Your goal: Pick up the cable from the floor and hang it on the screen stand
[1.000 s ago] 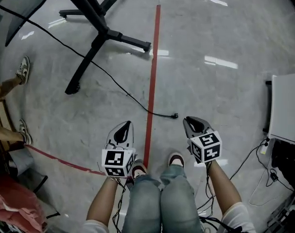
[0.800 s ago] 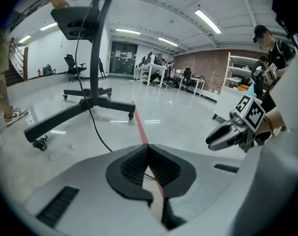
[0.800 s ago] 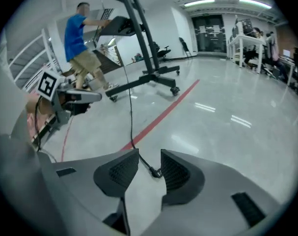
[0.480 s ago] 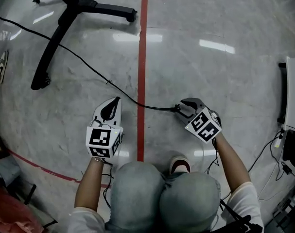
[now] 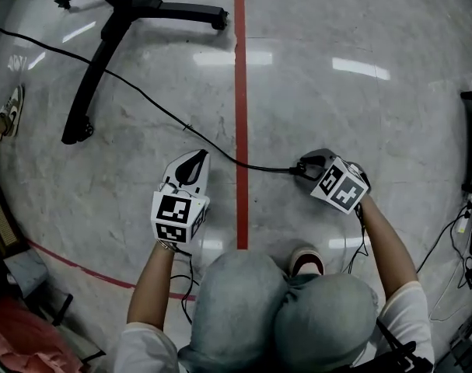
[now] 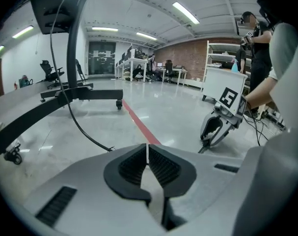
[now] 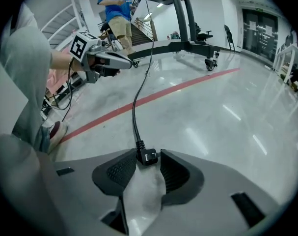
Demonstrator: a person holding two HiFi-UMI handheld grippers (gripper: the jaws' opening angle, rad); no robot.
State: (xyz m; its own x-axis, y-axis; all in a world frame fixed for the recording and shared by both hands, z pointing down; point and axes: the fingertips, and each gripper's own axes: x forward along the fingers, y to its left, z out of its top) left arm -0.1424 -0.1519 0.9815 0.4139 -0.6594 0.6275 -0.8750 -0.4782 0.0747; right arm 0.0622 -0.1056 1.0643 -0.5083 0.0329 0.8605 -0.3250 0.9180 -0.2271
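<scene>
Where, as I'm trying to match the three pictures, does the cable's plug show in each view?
Head view: the plug lies right of centre, at the right gripper's tips.
Left gripper view: right of centre, a small dark shape on the floor under that gripper's tips.
Right gripper view: bottom centre, between the open jaws.
Shared landmark: the red floor line.
</scene>
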